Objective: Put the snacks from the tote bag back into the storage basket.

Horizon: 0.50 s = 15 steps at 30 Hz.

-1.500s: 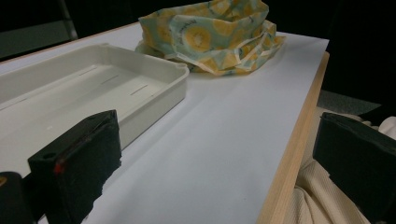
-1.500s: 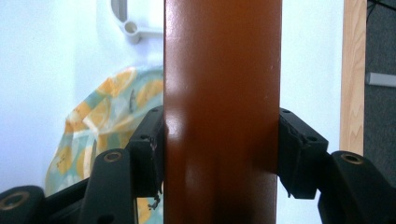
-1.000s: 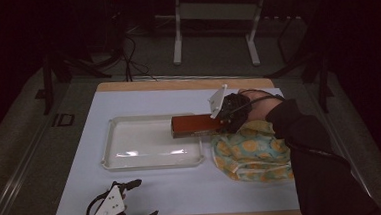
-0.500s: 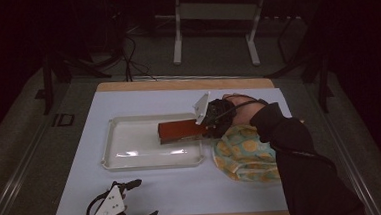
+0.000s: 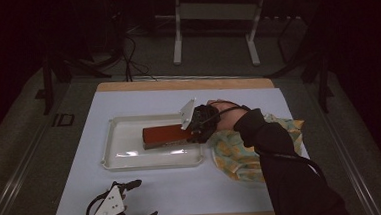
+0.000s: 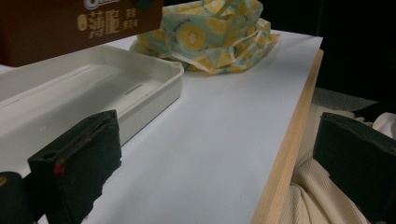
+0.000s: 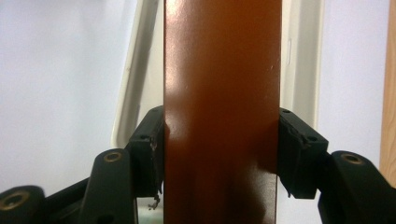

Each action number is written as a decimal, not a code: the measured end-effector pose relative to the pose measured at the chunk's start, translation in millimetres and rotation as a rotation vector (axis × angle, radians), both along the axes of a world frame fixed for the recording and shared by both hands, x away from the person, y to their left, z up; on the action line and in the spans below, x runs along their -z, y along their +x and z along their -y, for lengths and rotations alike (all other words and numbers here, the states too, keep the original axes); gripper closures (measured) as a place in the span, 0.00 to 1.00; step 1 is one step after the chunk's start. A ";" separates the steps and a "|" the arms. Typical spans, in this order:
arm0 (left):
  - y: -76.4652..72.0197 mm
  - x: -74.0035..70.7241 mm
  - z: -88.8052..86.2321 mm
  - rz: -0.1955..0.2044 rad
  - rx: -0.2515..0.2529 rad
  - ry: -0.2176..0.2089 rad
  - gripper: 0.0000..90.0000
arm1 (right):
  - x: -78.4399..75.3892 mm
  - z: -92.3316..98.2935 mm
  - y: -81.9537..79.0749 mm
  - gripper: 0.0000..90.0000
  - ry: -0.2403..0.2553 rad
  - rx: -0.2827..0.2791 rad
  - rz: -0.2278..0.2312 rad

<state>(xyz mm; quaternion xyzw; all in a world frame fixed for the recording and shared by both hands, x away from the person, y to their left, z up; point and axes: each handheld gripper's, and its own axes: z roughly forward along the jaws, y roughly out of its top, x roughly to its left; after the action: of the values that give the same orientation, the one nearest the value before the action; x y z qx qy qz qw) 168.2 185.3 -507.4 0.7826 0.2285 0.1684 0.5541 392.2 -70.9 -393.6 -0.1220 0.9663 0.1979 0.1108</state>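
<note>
1. Where the near edge of the surface (image 5: 183, 193) meets the person, the left hand-held gripper (image 5: 116, 212) lies idle with its jaws spread wide and nothing between them.
2. Farther in sits a shallow white tray (image 5: 126, 161), and the brown box (image 5: 162, 135) hangs over its right half, lifted off the tray floor as far as the left gripper view suggests.
3. At the box's right end the right hand-held gripper (image 5: 193, 125) is clenched on it, one pad pressed flat against each long side.
4. Judging by its printed card faces, the box is probably light and fairly stiff, though hard squeezing could dent the walls.
5. Its glossy skin looks a little slippery, so a grip across the narrow width, as now, seems sound; holding nearer the middle would likely curb drooping at the free end.
6. Beside the tray to the right lies a soft yellow patterned cloth (image 5: 241, 152), crumpled and partly under the person's sleeve (image 5: 282, 167).
</note>
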 end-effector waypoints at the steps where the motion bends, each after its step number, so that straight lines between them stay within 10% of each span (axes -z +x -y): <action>1: -0.1 0.0 0.0 0.000 0.001 -0.001 0.01 | 0.9 -1.8 0.0 0.47 0.009 -0.004 -0.003; 15: -0.7 -0.1 -0.8 0.005 0.003 -0.004 0.02 | 18.9 -21.3 5.9 0.47 0.114 -0.017 -0.010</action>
<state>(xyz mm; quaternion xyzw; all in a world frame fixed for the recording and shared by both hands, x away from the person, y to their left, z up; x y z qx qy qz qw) 167.5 186.1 -507.3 0.7814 0.2265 0.1691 0.5563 398.1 -49.6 -412.5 -0.1227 0.9529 0.2543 0.1109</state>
